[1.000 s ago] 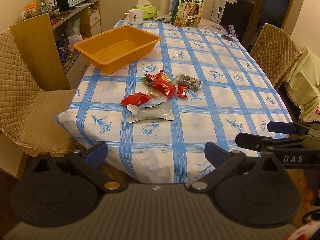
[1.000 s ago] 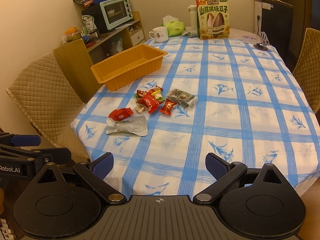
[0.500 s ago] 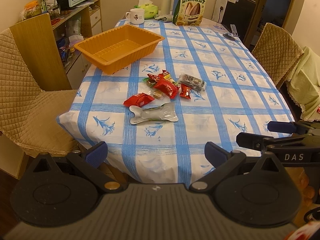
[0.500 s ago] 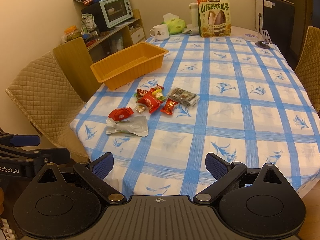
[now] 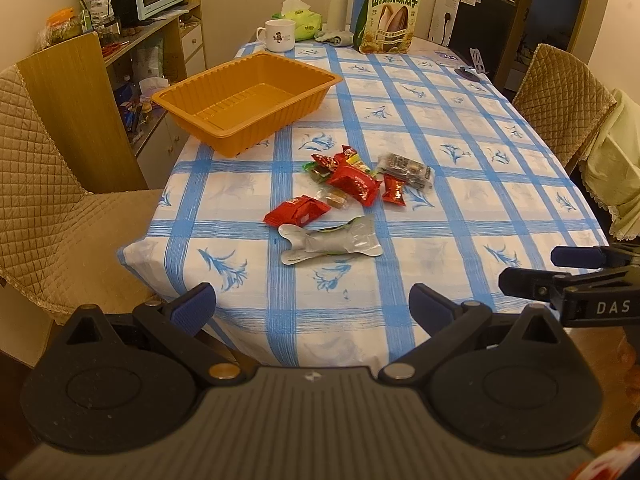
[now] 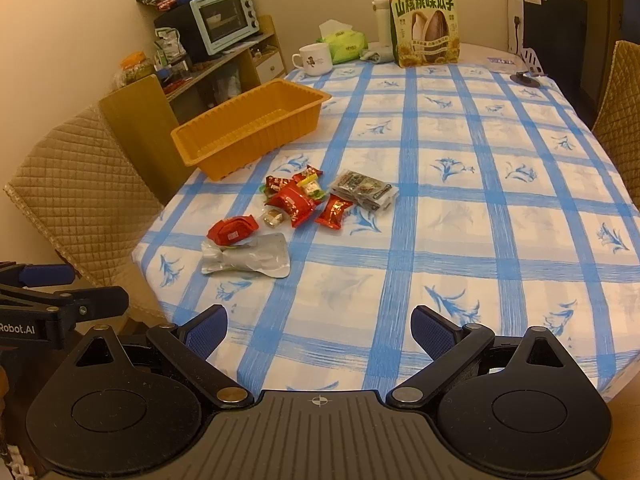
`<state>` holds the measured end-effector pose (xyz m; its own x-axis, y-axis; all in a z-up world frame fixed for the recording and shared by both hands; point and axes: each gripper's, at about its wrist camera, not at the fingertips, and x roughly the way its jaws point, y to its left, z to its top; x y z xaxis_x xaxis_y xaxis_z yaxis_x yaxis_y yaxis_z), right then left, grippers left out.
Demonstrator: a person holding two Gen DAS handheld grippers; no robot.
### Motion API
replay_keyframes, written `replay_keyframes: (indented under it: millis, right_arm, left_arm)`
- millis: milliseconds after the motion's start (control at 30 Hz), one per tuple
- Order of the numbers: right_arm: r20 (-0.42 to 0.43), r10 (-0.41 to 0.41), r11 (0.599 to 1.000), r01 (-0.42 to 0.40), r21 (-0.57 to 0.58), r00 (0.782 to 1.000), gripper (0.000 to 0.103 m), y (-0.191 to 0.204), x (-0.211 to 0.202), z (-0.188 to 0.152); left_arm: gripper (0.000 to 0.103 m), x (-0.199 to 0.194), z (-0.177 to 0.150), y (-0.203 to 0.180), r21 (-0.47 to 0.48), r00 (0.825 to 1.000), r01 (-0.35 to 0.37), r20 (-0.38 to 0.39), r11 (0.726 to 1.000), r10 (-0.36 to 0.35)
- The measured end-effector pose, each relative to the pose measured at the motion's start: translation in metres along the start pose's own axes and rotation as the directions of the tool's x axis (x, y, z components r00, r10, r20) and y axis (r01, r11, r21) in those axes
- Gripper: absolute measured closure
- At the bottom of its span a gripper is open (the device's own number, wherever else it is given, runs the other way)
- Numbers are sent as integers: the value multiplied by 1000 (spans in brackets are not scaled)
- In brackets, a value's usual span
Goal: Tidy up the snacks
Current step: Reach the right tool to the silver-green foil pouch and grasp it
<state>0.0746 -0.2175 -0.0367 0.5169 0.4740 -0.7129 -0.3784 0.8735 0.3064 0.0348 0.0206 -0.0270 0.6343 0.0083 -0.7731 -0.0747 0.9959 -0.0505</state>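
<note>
Both claws moved slightly closer to the snacks (image 5: 348,192), which lie loose mid-surface (image 5: 460,152), just beside the empty orange tray (image 5: 248,96). Left claw (image 5: 312,308) and right claw (image 6: 320,328) gape wide, empty, at the near edge.

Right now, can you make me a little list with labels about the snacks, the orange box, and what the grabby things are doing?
snacks: small pile of wrapped snacks lying loose on the tablecloth
nearest snack: silver pouch, flat, closest to the table edge
orange tray: on the table beyond the pile, nothing visible inside
left gripper: jaws open, holding nothing, short of the table edge
right gripper: jaws open, holding nothing
big bag: sunflower seed bag standing at the far end
sorted so far: nothing yet
</note>
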Motion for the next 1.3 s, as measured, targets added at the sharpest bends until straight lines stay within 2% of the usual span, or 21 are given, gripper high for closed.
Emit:
replay_keyframes:
  millis: [200, 433, 500, 533, 700, 767, 1167, 1300]
  right_arm:
    - [6, 47, 999, -47, 6, 999, 6, -2, 18, 2]
    - [3, 83, 996, -83, -42, 997, 6, 4, 53, 11]
    - [-2, 96, 994, -96, -59, 995, 11, 7, 63, 15]
    - [-11, 102, 992, -103, -68, 995, 18, 8, 70, 18]
    - [-17, 120, 986, -121, -111, 993, 27, 16, 97, 33]
    - [-28, 133, 982, -135, -132, 991, 36, 22, 109, 39]
    - [-98, 215, 935, -234, -267, 972, 54, 50, 164, 59]
    - [-135, 232, 916, -263, -303, 963, 56, 53, 177, 61]
  left_arm:
    - [8, 21, 2, 13, 4, 1000, -11, -14, 1000, 11]
    - [14, 49, 8, 28, 26, 999, -11, -33, 1000, 12]
    - [16, 58, 12, 33, 31, 999, -5, -44, 1000, 6]
    - [17, 61, 13, 35, 32, 999, -2, -46, 999, 3]
    - [20, 83, 21, 43, 44, 997, 25, -68, 999, -22]
    - [22, 90, 23, 46, 46, 997, 35, -77, 998, -31]
    - [25, 121, 35, 65, 51, 990, 74, -121, 996, -68]
    - [25, 125, 35, 69, 49, 989, 76, -134, 996, -69]
